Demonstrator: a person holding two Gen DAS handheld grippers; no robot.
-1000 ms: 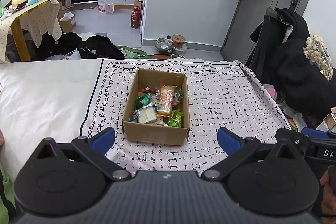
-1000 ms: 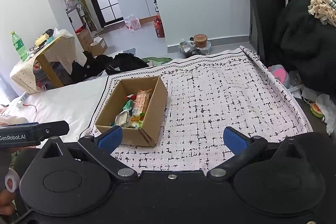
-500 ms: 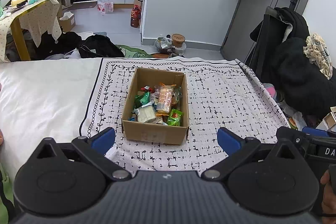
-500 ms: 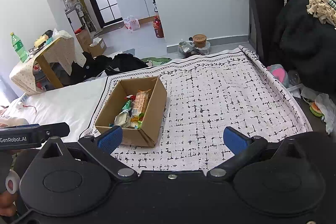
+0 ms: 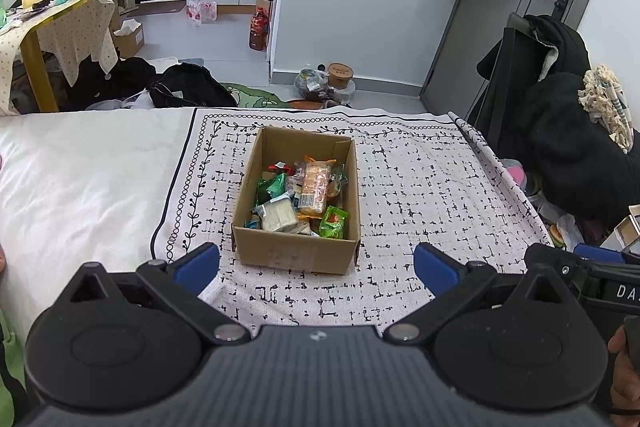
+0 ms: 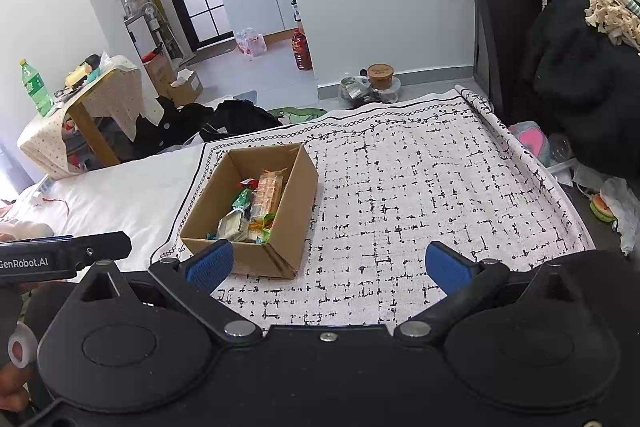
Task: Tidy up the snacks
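Observation:
An open cardboard box stands on a white cloth with black marks. Several wrapped snacks fill it: a green pouch, an orange cracker pack, a pale block. My left gripper hovers open just in front of the box, nothing between its blue pads. My right gripper is open too, with the box ahead to its left and its left pad overlapping the box's near corner in the view.
The cloth lies on a white bed. Beyond its far edge the floor holds black bags, a red bottle and a tub. Dark clothes pile at the right. A covered small table stands left.
Both grippers have drifted slightly back or up, so the box sits a touch lower and nearer in the views. Jaws stay open; nothing was grasped.

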